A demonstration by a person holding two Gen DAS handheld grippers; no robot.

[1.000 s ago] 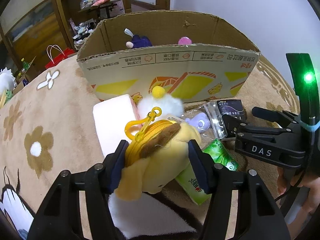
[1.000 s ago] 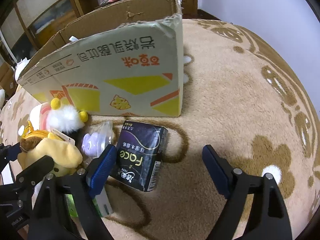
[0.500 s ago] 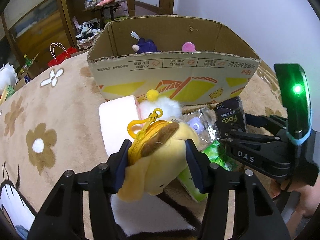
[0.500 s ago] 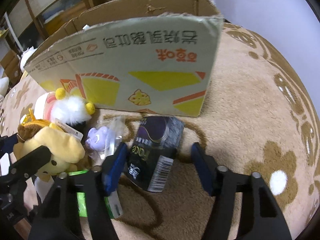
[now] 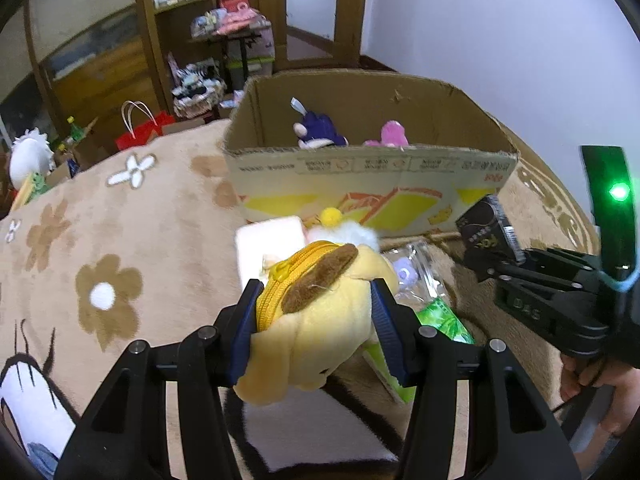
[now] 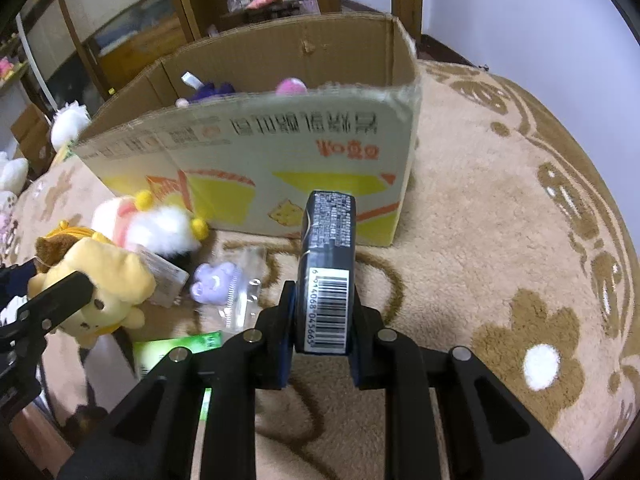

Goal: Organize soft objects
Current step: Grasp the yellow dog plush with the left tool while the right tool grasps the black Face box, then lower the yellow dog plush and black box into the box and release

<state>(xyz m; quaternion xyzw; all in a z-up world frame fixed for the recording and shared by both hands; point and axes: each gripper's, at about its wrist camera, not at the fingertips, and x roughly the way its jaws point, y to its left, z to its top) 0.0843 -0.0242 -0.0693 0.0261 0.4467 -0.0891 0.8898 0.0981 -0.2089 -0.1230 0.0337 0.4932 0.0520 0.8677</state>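
1. The left hand-held gripper (image 5: 316, 312) is clamped on the yellow plush pouch (image 5: 316, 316), raised just in front of the cardboard box (image 5: 360, 168).
2. The right hand-held gripper (image 6: 322, 328) pinches the dark tissue pack (image 6: 328, 272), upright before the box's printed wall.
3. Both picks look finished; the carry is the step in hand.
4. Next, each load likely must clear the near rim, then drop beside the purple plush (image 5: 318, 132) and pink plush (image 5: 390, 134) inside.
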